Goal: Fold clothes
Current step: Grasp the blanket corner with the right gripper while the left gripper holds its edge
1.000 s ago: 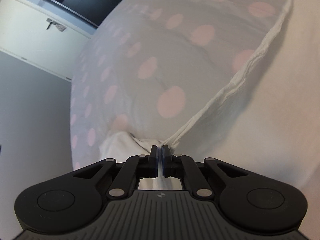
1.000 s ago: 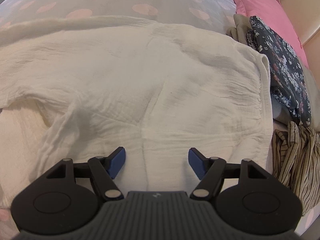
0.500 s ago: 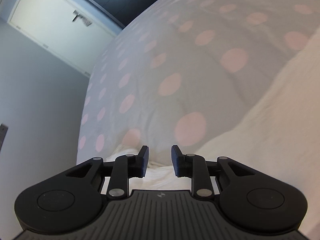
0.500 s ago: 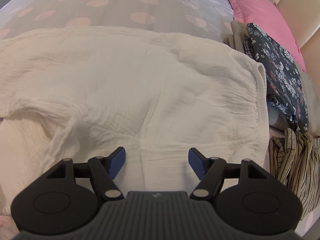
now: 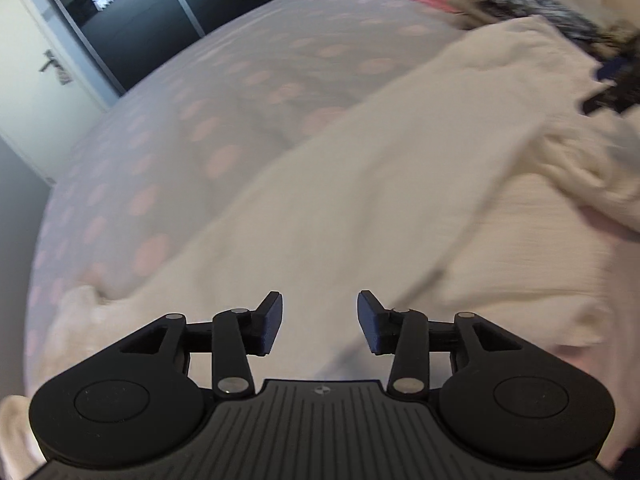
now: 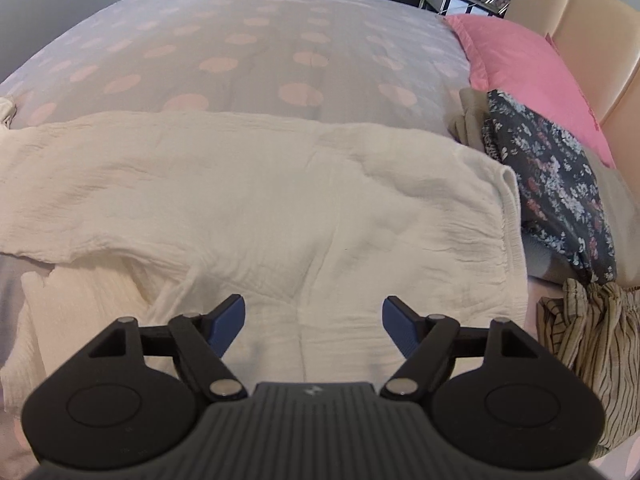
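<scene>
A cream crinkled garment lies spread across the bed, folded over lengthwise, its gathered waistband at the right. In the left wrist view the same cream garment runs blurred from lower left to upper right. My left gripper hovers open above the cloth with nothing between its fingers. My right gripper is open too, just above the garment's near edge. The right gripper's blue tip shows at the far right of the left wrist view.
The bed cover is grey with pink dots. A pink pillow lies at the headboard. A dark floral garment and a striped garment lie piled on the right. A door and dark wardrobe stand beyond the bed.
My left gripper, shut on the cream cloth's edge a second ago, has opened, let it go and swung right over the garment. The right gripper has pulled back and up a little, still open.
</scene>
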`<state>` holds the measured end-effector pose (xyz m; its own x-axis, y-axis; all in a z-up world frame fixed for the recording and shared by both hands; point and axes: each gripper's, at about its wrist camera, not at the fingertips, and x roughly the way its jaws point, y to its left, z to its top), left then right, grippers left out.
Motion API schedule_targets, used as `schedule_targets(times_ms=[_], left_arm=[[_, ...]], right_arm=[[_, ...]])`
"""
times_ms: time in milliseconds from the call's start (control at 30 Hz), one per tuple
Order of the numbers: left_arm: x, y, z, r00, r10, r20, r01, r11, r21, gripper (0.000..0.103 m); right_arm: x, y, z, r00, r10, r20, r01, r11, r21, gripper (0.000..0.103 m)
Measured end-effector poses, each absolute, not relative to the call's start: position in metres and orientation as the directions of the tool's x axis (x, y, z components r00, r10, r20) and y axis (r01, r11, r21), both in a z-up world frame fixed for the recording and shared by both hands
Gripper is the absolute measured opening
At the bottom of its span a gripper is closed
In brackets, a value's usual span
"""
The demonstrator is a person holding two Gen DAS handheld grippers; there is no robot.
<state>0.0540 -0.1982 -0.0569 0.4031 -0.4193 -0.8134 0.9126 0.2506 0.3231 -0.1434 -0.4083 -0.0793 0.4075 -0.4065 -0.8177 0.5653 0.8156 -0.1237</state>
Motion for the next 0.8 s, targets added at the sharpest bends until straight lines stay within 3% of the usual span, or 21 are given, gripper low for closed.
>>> schedule_targets(times_ms=[67,367,533,667,733,800], left_arm=[[0.029,-0.198,-0.064,0.369,-0.436,-0.821,0.928,0.213,0.304,0.049],[-0.073,-0.196,-0.095,0.227,-0.482,-0.846,0.971,0.042,0.237,0.051],[-0.099,-0.2,-0.118,0.278,-0.454,-0.846,0.947,-0.02,0.321,0.051],[-0.099,-0.207,-0.139,0.335,-0.422,-0.843,0.931,0.009,0.365,0.051],[-0.097,-0.211,-0.146,0.361,-0.412,-0.837,0.923,0.032,0.383,0.044],[-0.094,-0.214,-0.151,0.383,-0.402,-0.831,0.918,0.071,0.389,0.026]], right_arm=[[-0.15,-0.411,-0.077,0.416,-0.394,-0.82,0.576,0.812,-0.098,0.078],[-0.194,-0.371,-0.086,0.428,-0.328,-0.842,0.547,0.836,-0.048,0.078],[-0.22,-0.328,-0.114,0.421,-0.259,-0.869,0.5,0.866,-0.016,0.079],[-0.226,-0.308,-0.144,0.329,-0.293,-0.898,0.449,0.885,-0.124,0.079],[-0.228,-0.304,-0.157,0.291,-0.323,-0.9,0.418,0.889,-0.184,0.077],[-0.228,-0.305,-0.163,0.28,-0.331,-0.901,0.404,0.892,-0.203,0.07]])
